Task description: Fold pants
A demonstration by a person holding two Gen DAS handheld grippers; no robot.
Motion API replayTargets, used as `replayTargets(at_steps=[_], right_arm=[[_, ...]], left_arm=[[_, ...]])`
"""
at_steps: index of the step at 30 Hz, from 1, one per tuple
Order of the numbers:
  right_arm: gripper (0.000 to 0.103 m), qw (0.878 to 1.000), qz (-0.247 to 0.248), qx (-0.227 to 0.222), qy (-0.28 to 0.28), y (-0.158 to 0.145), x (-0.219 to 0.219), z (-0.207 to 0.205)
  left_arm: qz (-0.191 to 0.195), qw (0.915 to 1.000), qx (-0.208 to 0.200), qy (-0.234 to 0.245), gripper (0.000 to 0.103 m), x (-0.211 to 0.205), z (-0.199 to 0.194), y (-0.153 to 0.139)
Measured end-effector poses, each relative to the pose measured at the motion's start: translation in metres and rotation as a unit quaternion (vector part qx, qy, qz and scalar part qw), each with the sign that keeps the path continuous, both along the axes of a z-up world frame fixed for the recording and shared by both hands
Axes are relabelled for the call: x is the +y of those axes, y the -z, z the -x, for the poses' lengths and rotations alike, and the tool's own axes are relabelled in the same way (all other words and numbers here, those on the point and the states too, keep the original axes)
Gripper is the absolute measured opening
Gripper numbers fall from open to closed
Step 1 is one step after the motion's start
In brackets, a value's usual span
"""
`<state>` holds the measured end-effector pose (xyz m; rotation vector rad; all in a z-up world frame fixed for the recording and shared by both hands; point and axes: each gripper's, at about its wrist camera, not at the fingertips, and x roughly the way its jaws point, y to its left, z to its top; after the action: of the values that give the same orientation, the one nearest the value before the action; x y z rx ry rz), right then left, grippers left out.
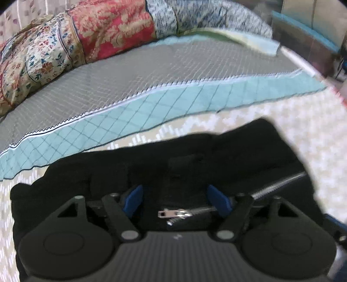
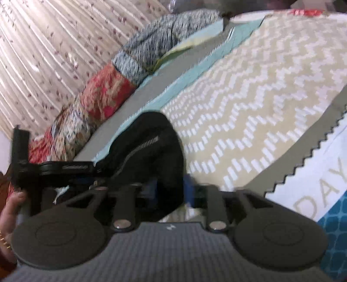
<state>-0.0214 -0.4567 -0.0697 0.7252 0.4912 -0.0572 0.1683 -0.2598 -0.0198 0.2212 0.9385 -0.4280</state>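
The black pants (image 1: 195, 156) lie bunched on the beige zigzag bedspread (image 1: 292, 121), with a silver zipper (image 1: 175, 213) showing. My left gripper (image 1: 175, 197) hangs low over the pants; its blue pads (image 1: 133, 198) stand apart with black cloth and the zipper pull between them. In the right wrist view the pants (image 2: 151, 143) rise in a fold with a zipper line, and my right gripper (image 2: 171, 188) has black cloth between its blue fingers (image 2: 188, 182). The left gripper (image 2: 65, 167) shows at the left, held by a hand.
A grey and teal quilted blanket (image 1: 151, 86) lies beyond the pants. Patterned floral pillows (image 1: 65, 50) and a black-and-white one (image 1: 206, 17) line the far side. A pleated curtain (image 2: 54, 43) hangs behind. A white and blue panel with letters (image 2: 321, 191) is at the right.
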Motion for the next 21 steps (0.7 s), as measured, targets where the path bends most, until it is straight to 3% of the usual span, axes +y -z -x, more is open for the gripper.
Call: replayTargets(at_steps=[1, 3, 4, 5, 6, 8, 15, 16, 17, 18, 20, 21], right_arm=[[0.065, 1.0, 0.0, -0.003, -0.001, -0.001, 0.001, -0.001], [0.065, 1.0, 0.007, 0.01, -0.012, 0.001, 0.005, -0.011], [0.06, 1.0, 0.016, 0.016, -0.019, 0.002, 0.009, -0.017], [0.031, 0.999, 0.026, 0.022, -0.025, 0.002, 0.014, -0.024], [0.016, 0.999, 0.029, 0.034, -0.03, 0.003, 0.018, -0.029], [0.017, 0.999, 0.032, 0.024, -0.029, -0.003, 0.025, -0.03], [0.017, 0.989, 0.133, -0.033, -0.064, -0.04, 0.073, -0.021], [0.016, 0.987, 0.144, -0.036, -0.064, -0.043, 0.078, -0.021], [0.016, 0.984, 0.159, -0.04, -0.065, -0.046, 0.083, -0.019], [0.016, 0.983, 0.161, -0.045, -0.069, -0.047, 0.084, -0.016], [0.016, 0.981, 0.168, -0.054, -0.076, -0.051, 0.088, -0.012], [0.016, 0.979, 0.178, -0.059, -0.079, -0.053, 0.092, -0.011]], left_arm=[[0.011, 0.9999, -0.007, 0.003, 0.077, -0.001, 0.004, -0.008], [0.016, 0.9994, -0.025, 0.018, 0.079, -0.011, 0.011, -0.023], [0.017, 0.999, -0.03, 0.029, 0.079, -0.019, 0.013, -0.029], [0.017, 0.9984, -0.031, 0.043, 0.081, -0.029, 0.015, -0.033], [0.015, 0.9979, -0.029, 0.056, 0.084, -0.039, 0.016, -0.035], [-0.001, 0.9966, -0.019, 0.081, 0.089, -0.063, 0.016, -0.035], [-0.095, 0.9838, 0.014, 0.151, 0.097, -0.141, 0.022, -0.019], [-0.115, 0.9813, 0.009, 0.154, 0.094, -0.146, 0.023, -0.016], [-0.132, 0.9792, 0.002, 0.155, 0.076, -0.149, 0.023, -0.015], [-0.141, 0.9783, 0.001, 0.152, 0.051, -0.147, 0.022, -0.014], [-0.136, 0.9794, 0.018, 0.148, 0.025, -0.136, 0.019, -0.016], [-0.13, 0.9807, 0.018, 0.145, 0.02, -0.13, 0.019, -0.019]])
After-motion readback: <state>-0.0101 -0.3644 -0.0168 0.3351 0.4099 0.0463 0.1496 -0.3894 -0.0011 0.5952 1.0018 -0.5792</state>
